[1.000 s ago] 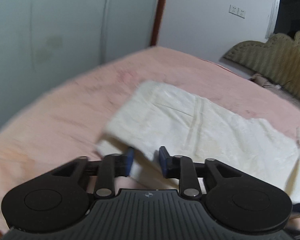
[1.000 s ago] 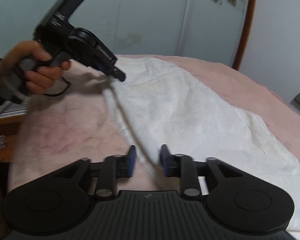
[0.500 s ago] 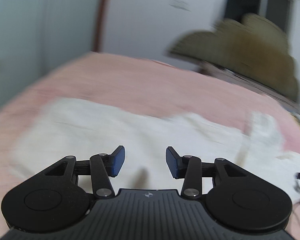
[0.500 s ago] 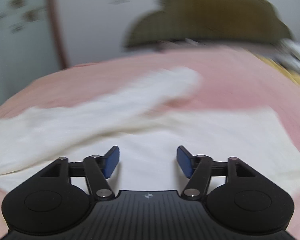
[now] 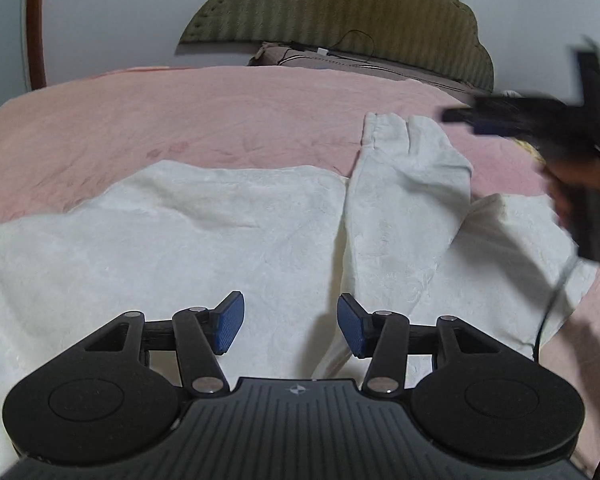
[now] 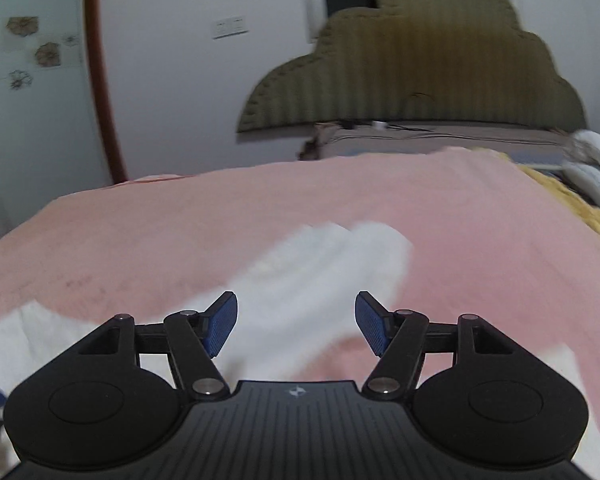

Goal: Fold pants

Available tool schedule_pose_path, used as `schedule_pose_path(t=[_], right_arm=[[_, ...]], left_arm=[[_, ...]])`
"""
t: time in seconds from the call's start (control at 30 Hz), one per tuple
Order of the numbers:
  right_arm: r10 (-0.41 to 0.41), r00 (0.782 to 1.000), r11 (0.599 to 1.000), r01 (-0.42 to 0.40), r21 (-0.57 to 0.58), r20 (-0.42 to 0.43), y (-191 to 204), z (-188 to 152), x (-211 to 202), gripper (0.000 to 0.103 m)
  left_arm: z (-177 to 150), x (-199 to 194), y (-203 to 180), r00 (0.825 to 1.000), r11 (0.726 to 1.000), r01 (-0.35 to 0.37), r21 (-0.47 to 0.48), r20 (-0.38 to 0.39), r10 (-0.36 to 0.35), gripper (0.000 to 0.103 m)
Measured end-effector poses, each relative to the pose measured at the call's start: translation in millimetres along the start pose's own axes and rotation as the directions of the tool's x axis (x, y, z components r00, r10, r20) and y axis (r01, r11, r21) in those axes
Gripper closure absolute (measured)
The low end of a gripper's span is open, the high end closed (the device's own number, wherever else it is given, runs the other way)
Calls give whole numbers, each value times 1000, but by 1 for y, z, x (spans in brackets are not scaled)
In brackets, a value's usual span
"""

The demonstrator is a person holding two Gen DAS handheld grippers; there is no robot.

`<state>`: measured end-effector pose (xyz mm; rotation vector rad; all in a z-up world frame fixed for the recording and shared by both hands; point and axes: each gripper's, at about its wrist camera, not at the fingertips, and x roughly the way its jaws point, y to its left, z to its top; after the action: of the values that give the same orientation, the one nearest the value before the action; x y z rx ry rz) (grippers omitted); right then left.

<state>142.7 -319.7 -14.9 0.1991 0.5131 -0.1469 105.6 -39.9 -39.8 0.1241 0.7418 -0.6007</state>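
Note:
White pants lie spread on the pink bed cover, with one leg lying crooked toward the headboard. My left gripper is open and empty, low over the cloth near the inner edge of that leg. My right gripper is open and empty, above the far end of the leg, which looks blurred. The right gripper also shows in the left wrist view, held in a hand at the right, blurred.
The pink bed cover stretches to an olive scalloped headboard by the white wall. A brown pillow with cables lies at the head. Yellow bedding and white items sit at the far right.
Both grippers have let go of the pants and opened. Both have swung round from facing the wardrobe side to facing the headboard. The pants now lie flat on the bed.

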Motion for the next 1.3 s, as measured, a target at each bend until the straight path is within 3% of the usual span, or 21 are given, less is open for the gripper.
schedule_pose_path(t=[0.1,0.2,0.27,0.4,0.43,0.47,0.53,0.6,0.7,0.8,0.9,1.0,1.07,1.1,1.2,1.3], right_arm=[[13,995,997,-5,81,-103,7,25,74,38],[-80,979,986,105,129,-187,8,41,133,38],[-144,955,973,184,140,-258,7,46,167,38],[-234,939,968,250,31,-251,16,46,194,37],[-237,941,970,245,1,-242,18,46,196,41],[-244,942,969,249,-8,-233,17,46,196,59],[-233,949,970,242,16,-211,12,48,190,81],[-202,962,973,219,75,-184,3,48,178,90],[-179,976,972,194,130,-122,-10,47,155,92],[-150,986,963,162,214,-69,-30,46,124,93],[-121,992,938,123,323,-25,-60,37,85,93],[-118,993,914,104,391,11,-89,22,46,93],[-115,993,889,91,449,26,-109,9,25,93],[-102,994,866,72,494,35,-121,1,13,93],[-74,996,788,25,616,53,-152,-25,-9,93],[-58,996,695,-7,719,66,-175,-55,-23,93]], left_arm=[[1,2,-3,1000,1000,17,22,4,-18,50],[2,3,-1,999,999,48,27,13,-48,50],[4,5,1,997,997,69,21,16,-69,50],[8,7,6,992,993,119,2,36,-119,50],[9,6,9,990,991,131,-13,45,-131,50],[9,7,13,988,989,146,-39,52,-144,50],[12,8,22,984,979,174,-105,57,-169,50],[14,10,26,978,967,207,-147,60,-200,50],[20,13,18,976,970,216,-113,58,-211,50],[21,12,0,968,968,248,-27,59,-246,42],[19,18,-19,961,960,274,54,30,-276,41],[13,29,-34,975,968,211,134,35,-218,41],[12,40,-39,982,972,184,147,6,-187,55],[11,46,-40,986,974,169,149,-14,-168,75],[12,46,-45,989,975,147,166,-5,-148,93],[11,38,-57,994,969,82,232,54,-97,97]])
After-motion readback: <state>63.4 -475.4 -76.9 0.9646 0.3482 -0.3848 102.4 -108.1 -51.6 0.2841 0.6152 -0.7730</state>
